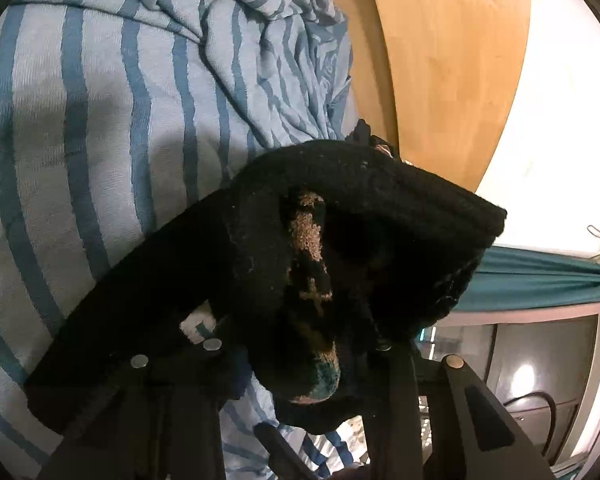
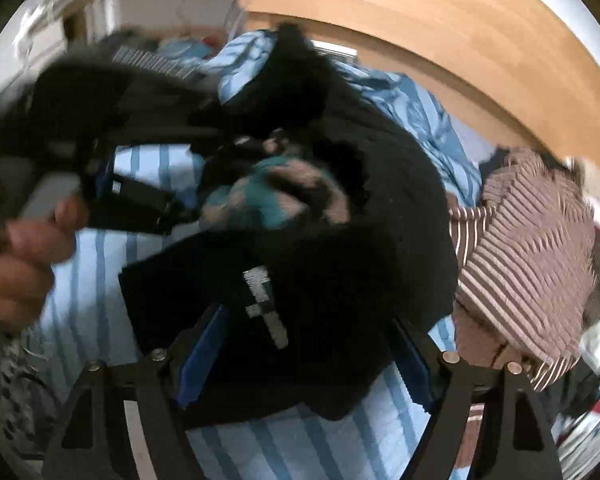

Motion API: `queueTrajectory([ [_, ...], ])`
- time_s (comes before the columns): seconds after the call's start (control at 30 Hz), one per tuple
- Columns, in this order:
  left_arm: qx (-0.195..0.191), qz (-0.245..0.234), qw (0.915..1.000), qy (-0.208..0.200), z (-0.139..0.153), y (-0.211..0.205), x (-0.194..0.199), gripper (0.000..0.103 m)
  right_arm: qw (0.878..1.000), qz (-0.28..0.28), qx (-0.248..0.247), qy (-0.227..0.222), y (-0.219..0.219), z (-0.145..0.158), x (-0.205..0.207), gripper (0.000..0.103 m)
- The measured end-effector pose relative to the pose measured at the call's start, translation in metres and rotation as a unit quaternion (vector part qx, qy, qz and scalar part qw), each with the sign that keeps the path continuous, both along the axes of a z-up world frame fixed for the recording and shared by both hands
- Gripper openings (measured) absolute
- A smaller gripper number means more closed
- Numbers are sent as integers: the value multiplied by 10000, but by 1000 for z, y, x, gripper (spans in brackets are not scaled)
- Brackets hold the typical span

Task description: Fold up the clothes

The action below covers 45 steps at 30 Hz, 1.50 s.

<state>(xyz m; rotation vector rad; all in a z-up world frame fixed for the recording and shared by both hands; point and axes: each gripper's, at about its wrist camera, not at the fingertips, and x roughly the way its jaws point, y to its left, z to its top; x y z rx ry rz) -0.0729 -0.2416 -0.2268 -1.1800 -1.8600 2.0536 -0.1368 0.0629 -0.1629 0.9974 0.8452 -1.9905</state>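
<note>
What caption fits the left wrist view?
Left gripper draped in a black knitted garment above blue-striped bedding, wooden headboard behind.

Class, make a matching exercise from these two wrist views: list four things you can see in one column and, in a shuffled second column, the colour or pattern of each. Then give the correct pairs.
Column A
1. knitted garment
2. bedsheet
3. folded top
4. headboard

Column B
a. light wood
b. brown with thin white stripes
c. black, with teal and tan patches on its inner side
d. pale blue with darker blue stripes

Pairs: 1-c, 2-d, 3-b, 4-a
</note>
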Motion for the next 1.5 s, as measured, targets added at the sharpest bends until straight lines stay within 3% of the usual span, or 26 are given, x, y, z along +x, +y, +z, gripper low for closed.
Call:
queueTrajectory([
  [0.03, -49, -12, 10000, -25, 1, -1, 0, 34, 9999, 8, 78, 154, -2, -2, 1, 77],
  [0.07, -102, -27, 9999, -85, 1, -1, 1, 35, 9997, -13, 89, 231, -3, -2, 0, 47],
  [0.1, -158, -44, 9997, -170, 0, -2, 1, 38, 9998, -79, 3, 192, -1, 3, -6, 27],
  [0.17, -180, -38, 9995, -269, -1, -3, 3, 72, 9996, -211, -170, 116, 3, 12, -18, 22],
  [0.3, -142, 38, 9985, -524, -8, -1, -1, 75, 9975, -474, -516, -38, 10, 31, -41, 22],
  [0.33, -183, 39, 9978, -643, -10, 0, -3, 58, 9967, -539, -602, -76, 12, 35, -47, 22],
  [0.37, -216, 34, 9968, -762, -14, 2, -5, 34, 9957, -605, -688, -115, 14, 40, -53, 22],
  [0.43, -163, 53, 9968, -780, -19, 4, -1, 24, 9934, -735, -861, -191, 17, 49, -64, 21],
  [0.57, -169, 64, 9985, -508, -9, 11, 12, 20, 9885, -940, -1152, -269, 18, 63, -88, 20],
  [0.67, 125, -4, 9996, -265, -1, 21, 18, 20, 9825, -1113, -1415, -484, 19, 78, -107, 20],
  [0.8, 124, -633, 9979, 49, 14, 66, 12, 20, 9751, -963, -1760, -947, 13, 85, -112, 20],
  [0.87, 290, -772, 9966, -19, 4, 81, 13, 20, 9735, -718, -1815, -1192, 9, 82, -99, 20],
  [1.03, 853, -448, 9946, -393, -40, 78, 26, 20, 9649, -492, -1678, -1957, 14, 51, -80, 20],
  [1.17, 505, -688, 9944, -616, -49, 84, 32, 22, 9567, -440, -1483, -2465, 15, 16, -69, 21],
  [1.4, 278, -1065, 9904, -836, -51, 66, 60, 35, 9550, -308, -1311, -2643, 11, -10, -52, 22],
  [1.5, -227, -786, 9934, -802, -33, 35, 88, 57, 9541, -223, -1248, -2712, 10, -17, -46, 23],
])
